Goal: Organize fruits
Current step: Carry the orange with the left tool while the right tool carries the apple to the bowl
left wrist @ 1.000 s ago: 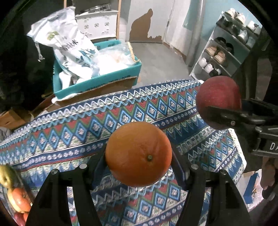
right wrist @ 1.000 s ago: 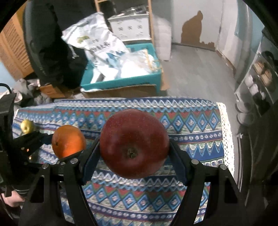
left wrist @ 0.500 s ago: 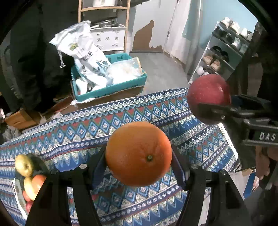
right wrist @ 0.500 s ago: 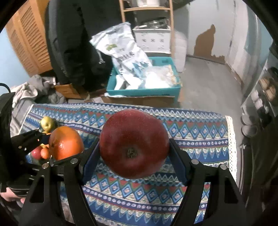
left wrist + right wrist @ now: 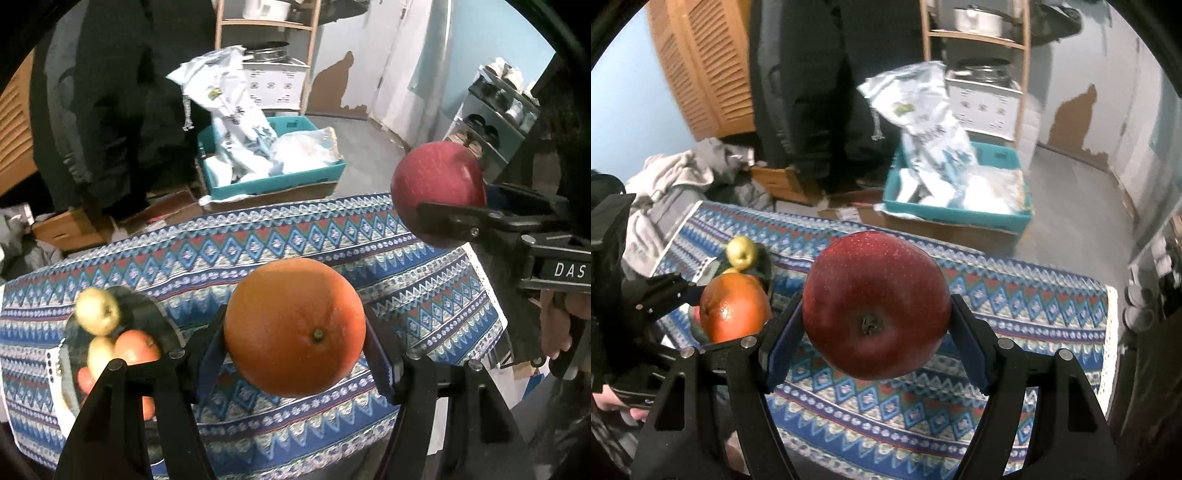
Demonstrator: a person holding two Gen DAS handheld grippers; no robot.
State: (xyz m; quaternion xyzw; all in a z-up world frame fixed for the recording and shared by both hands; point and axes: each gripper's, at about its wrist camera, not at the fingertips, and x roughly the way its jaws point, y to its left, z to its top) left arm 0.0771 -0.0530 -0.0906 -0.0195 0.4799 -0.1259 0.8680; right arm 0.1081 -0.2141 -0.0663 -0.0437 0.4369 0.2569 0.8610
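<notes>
— While both fruits hang above the patterned tablecloth [image 5: 258,243], what grips them?
— The left gripper [image 5: 295,332] is clamped on the orange [image 5: 294,326], centre of the left view; the right gripper [image 5: 876,321] is clamped on the red apple [image 5: 876,310], centre of the right view.
— What differs from a second ago?
— Both views now look from higher up. The dark fruit bowl [image 5: 155,314], earlier cut off at the lower-left edge, shows fully, holding a yellow apple [image 5: 98,311] and reddish fruit. In the right view a louvred wooden door [image 5: 705,62] has appeared upper left.
— And behind?
— A teal box [image 5: 273,181] of white bags, upper centre.
</notes>
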